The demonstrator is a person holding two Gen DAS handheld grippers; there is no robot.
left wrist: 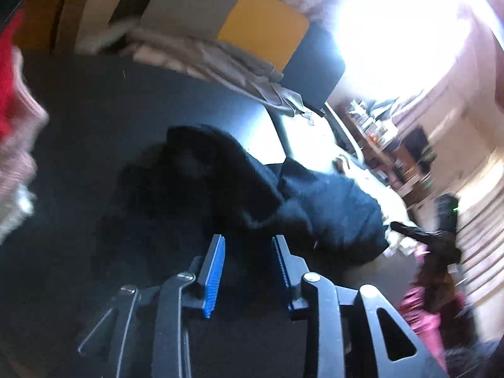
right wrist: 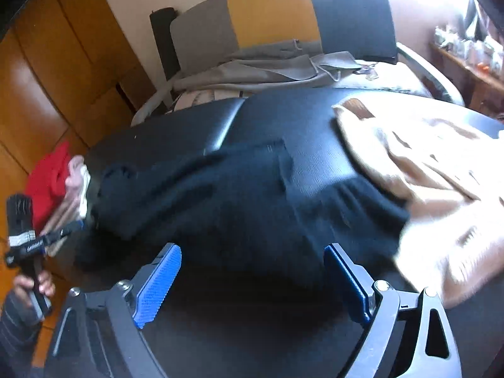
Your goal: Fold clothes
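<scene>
A dark navy garment lies crumpled on the black table. In the left wrist view the same garment is bunched up just ahead of my left gripper, whose blue pads stand apart with only dark surface between them. The right wrist view shows my left gripper held by a hand at the garment's left end. My right gripper hangs wide open over the garment's near edge, gripping nothing.
A beige garment lies on the table's right side, overlapping the navy one. Red and pale clothes are piled at the left edge. Behind the table a chair carries a grey garment. Wooden cupboards stand at left.
</scene>
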